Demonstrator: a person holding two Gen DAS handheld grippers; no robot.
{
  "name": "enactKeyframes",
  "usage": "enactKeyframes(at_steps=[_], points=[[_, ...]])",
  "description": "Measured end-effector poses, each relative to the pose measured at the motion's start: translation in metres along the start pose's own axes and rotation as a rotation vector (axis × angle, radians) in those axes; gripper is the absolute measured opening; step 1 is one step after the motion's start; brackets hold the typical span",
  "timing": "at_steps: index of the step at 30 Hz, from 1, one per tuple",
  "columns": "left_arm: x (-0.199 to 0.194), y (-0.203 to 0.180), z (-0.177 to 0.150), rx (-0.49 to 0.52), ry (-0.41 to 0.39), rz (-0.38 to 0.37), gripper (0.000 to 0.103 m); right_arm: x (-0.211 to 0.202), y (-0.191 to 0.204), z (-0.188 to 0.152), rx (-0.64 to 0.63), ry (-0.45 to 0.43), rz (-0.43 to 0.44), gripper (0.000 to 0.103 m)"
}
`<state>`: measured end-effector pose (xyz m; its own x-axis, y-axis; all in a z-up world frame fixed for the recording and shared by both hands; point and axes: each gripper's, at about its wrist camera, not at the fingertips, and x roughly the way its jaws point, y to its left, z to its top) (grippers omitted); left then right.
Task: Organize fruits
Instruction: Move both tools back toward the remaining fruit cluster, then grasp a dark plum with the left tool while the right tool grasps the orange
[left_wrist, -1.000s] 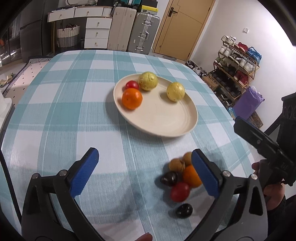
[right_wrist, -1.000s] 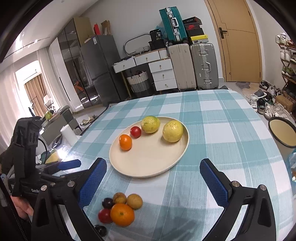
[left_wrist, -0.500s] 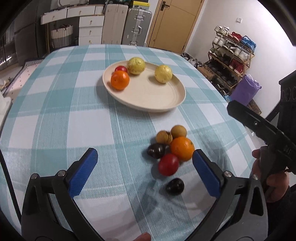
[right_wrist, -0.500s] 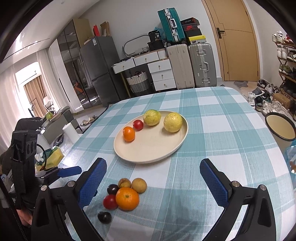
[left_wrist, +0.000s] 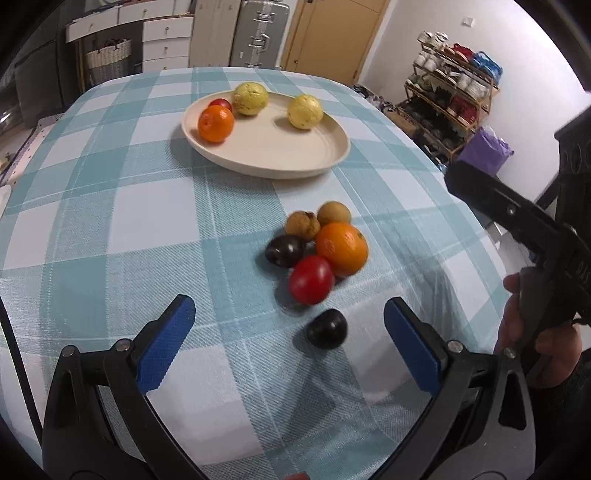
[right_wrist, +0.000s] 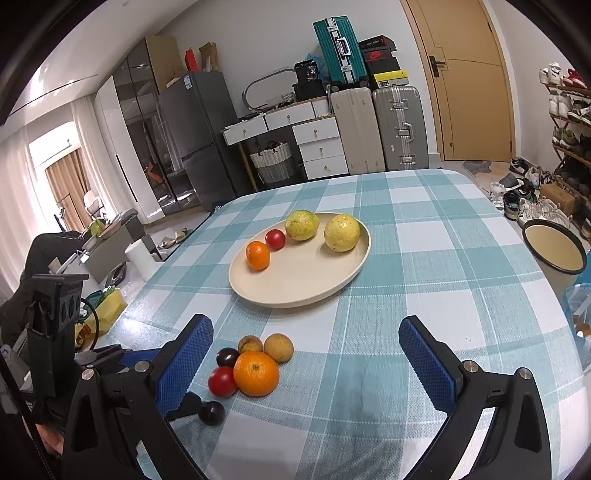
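Your left tool (left_wrist: 288, 336) hung wide open with nothing between its blue pads, low over the near edge of the tabletop (left_wrist: 110, 206), and the lone dark plum (left_wrist: 327, 329) lay just ahead of it, nearer the right pad. Your right tool (right_wrist: 306, 358) was equally wide open and empty, facing the plate (right_wrist: 295, 288) with the loose fruit by its left pad.

The risk I would flag was rolling. That plum was round and sat close to the table's edge; had you closed off-centre, one pad would likely have nudged it away or over the side. Just beyond it, the red plum (left_wrist: 311, 279), a second dark plum (left_wrist: 285, 250), the large orange (left_wrist: 342, 248) and two small brown fruits (left_wrist: 302, 225) sat touching one another, so a pad pushed in among them could have scattered the whole cluster. Your two tools were also near each other on that side, and might have collided.

On the plate, well apart from the cluster, a small orange (left_wrist: 216, 123), a red fruit (left_wrist: 221, 104) and two yellow fruits (left_wrist: 250, 98) already rested.

The cloth was teal-and-white check, smooth enough to let fruit roll. Around you stood a fridge (right_wrist: 195, 140), white drawers (right_wrist: 317, 147), suitcases (right_wrist: 399, 129), a wooden door (right_wrist: 469, 81) and a shoe rack (left_wrist: 447, 96).
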<state>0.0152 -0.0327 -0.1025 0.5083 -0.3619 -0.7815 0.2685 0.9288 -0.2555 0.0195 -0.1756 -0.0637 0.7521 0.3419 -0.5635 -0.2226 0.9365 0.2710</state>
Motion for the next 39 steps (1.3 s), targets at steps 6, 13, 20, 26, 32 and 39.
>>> enactKeyframes(at_steps=[6,13,20,26,32,39], points=[[0.006,0.000,-0.005,-0.014,0.025,-0.028,0.101,-0.002,0.000,-0.003,-0.003,-0.002,-0.002,0.103],[0.004,-0.004,-0.008,0.003,0.013,-0.065,0.090,-0.002,0.001,-0.008,0.002,0.018,0.010,0.103],[0.008,-0.006,-0.010,0.001,0.049,-0.113,0.055,-0.003,0.000,-0.010,0.007,0.021,0.011,0.103],[0.011,-0.006,-0.013,0.011,0.068,-0.178,0.033,-0.001,-0.003,-0.010,0.018,0.027,0.011,0.103],[0.010,0.007,-0.014,-0.038,0.065,-0.213,0.021,-0.001,-0.001,-0.012,0.014,0.030,0.016,0.103],[0.003,0.010,-0.013,-0.043,0.047,-0.216,0.021,0.002,-0.001,-0.014,0.020,0.049,0.027,0.103]])
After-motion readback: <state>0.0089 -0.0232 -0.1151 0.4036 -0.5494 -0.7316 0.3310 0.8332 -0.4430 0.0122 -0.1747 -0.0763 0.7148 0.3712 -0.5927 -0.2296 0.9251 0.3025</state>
